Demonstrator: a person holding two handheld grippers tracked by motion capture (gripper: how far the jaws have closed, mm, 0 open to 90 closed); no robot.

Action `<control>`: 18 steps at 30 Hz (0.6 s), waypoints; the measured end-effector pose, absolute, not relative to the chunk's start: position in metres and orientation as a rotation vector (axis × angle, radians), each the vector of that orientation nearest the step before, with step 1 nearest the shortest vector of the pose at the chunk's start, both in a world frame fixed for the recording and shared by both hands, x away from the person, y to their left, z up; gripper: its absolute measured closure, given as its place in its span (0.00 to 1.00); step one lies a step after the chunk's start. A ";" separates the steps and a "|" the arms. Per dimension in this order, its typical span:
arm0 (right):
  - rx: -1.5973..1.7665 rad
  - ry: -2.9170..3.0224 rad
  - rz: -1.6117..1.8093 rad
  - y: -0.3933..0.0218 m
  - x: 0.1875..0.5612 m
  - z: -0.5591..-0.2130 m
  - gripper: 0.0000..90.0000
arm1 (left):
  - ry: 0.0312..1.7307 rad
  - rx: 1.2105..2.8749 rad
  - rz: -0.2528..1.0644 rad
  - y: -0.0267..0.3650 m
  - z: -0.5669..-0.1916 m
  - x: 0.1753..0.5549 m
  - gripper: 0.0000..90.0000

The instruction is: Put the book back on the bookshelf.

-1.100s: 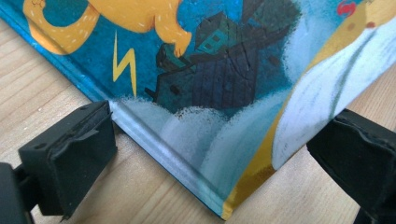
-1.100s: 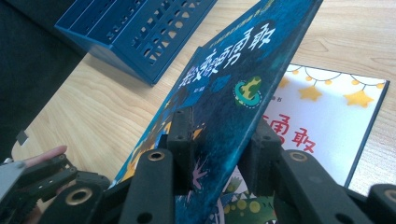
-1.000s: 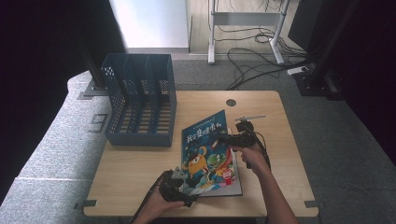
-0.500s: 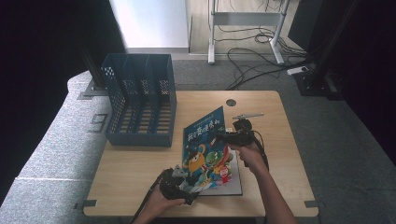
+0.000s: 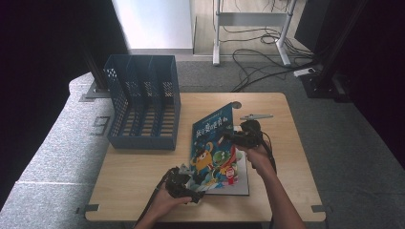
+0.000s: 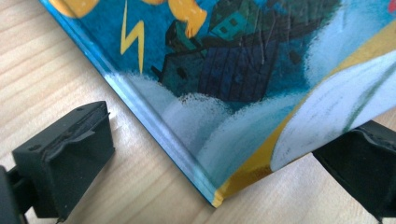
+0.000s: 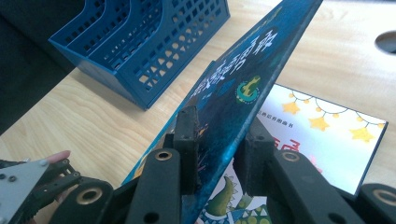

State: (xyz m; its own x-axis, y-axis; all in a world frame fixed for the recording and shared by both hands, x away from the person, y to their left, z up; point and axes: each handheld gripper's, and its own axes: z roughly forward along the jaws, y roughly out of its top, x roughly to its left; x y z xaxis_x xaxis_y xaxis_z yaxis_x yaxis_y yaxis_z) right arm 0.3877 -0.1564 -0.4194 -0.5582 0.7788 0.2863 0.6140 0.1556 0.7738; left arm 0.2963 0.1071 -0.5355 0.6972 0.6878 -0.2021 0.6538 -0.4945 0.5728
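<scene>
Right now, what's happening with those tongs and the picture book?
Right tongs clamped on blue book, tilting it up. Left tongs open around its corner. Second book underneath. File rack alongside.

office or lab space, grey carpet (image 5: 57, 143), floor cables (image 5: 258, 52), desk frame (image 5: 248, 19)

A blue illustrated picture book (image 5: 212, 145) tilts up above another book (image 5: 242, 183) on the light wooden table (image 5: 138, 176). The right gripper (image 5: 233, 137) grips its right edge; the left gripper (image 5: 188, 186) sits at its near corner. A blue perforated plastic file rack (image 5: 143, 105) stands just left.
</scene>
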 end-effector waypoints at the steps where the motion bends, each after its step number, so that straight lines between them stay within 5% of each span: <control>1: 1.361 2.236 1.361 -0.156 0.386 -0.417 0.80 | 1.017 2.274 0.066 0.107 -0.535 0.298 0.00; 18: 1.340 2.192 1.398 -0.158 0.386 -0.418 0.81 | 1.002 2.253 0.048 0.100 -0.532 0.291 0.02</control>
State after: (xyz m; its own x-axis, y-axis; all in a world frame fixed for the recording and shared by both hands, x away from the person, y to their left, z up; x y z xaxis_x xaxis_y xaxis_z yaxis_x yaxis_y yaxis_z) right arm 0.3861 -0.1580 -0.4176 -0.5616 0.7815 0.2717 0.5759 0.1335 0.8065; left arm 0.2913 0.1000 -0.5316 0.7056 0.6727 -0.2228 0.6486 -0.4865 0.5854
